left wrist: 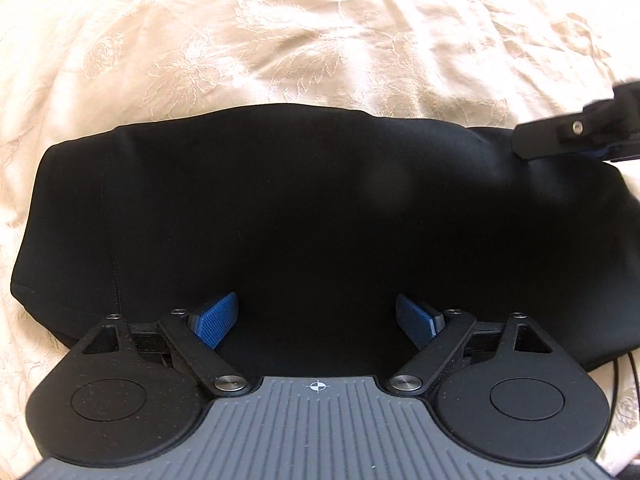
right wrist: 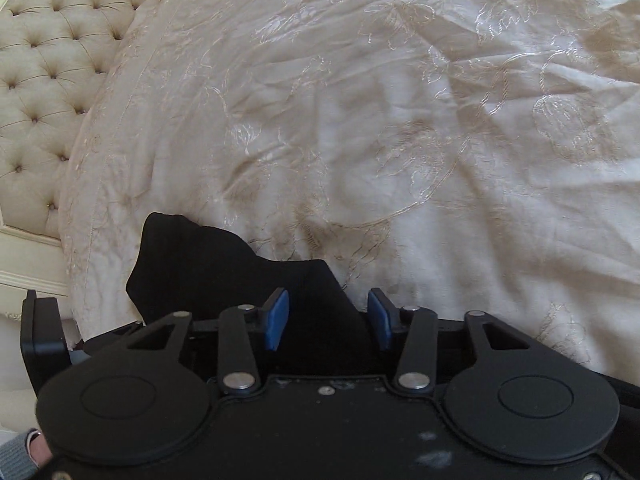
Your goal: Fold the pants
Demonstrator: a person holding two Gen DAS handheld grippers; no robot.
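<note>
The smooth black stretch-fabric pants [left wrist: 300,208] lie folded into a wide bundle on the cream embroidered bedspread [left wrist: 280,40]. The left hand-held gripper [left wrist: 316,320] hangs spread above them; the right hand-held gripper [right wrist: 328,318] is spread around a raised fold.

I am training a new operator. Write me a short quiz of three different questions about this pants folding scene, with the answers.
1. True or false: the left gripper has its fingers spread apart above the black pants.
2. Multiple choice: what lies under the pants? A) a wooden floor B) a cream embroidered bedspread C) a green carpet
3. Fill in: black fabric sits between the blue pads of the ___ gripper.

Key
1. True.
2. B.
3. Right: in the right wrist view, cloth fills the gap of the right gripper, though its fingers are not closed on it.
</note>
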